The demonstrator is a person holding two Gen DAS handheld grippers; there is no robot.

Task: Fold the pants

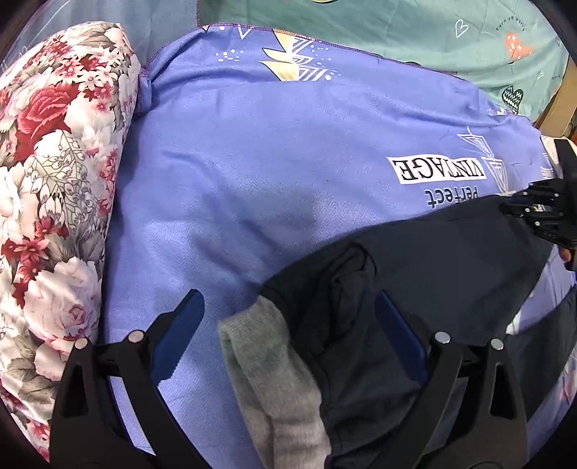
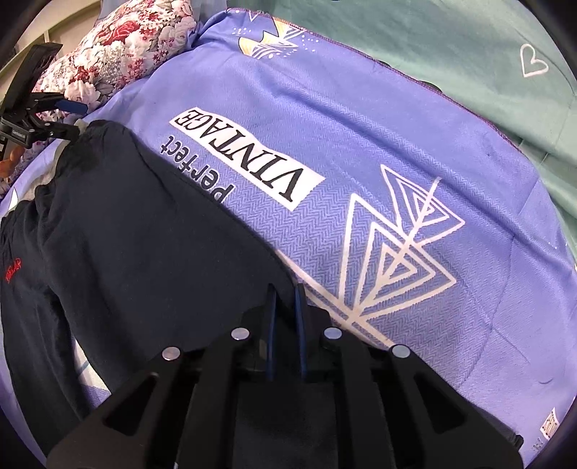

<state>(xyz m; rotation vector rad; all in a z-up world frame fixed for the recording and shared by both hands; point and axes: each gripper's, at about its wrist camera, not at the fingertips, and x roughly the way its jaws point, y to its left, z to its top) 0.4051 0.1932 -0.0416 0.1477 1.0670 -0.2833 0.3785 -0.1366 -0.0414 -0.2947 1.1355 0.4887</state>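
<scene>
Dark navy pants (image 1: 450,259) lie across a purple blanket (image 1: 252,162). One bunched end shows a grey inner lining (image 1: 267,360). My left gripper (image 1: 290,317) hangs open just above that end, its blue pads wide apart on either side of the cloth and not pressing it. In the right wrist view the pants (image 2: 126,234) stretch to the upper left, with red stitching (image 2: 12,268) near the left edge. My right gripper (image 2: 285,296) has its pads nearly together, pinching the pants' near edge. The left gripper (image 2: 68,119) shows open at the far end, and the right gripper (image 1: 512,209) shows at the pants' right edge.
A floral quilt roll (image 1: 54,180) lies along the blanket's left side, seen again as the floral roll (image 2: 119,47). A teal sheet (image 1: 396,32) with heart prints lies beyond the blanket's far hem. A wooden frame piece (image 1: 559,108) stands at the far right.
</scene>
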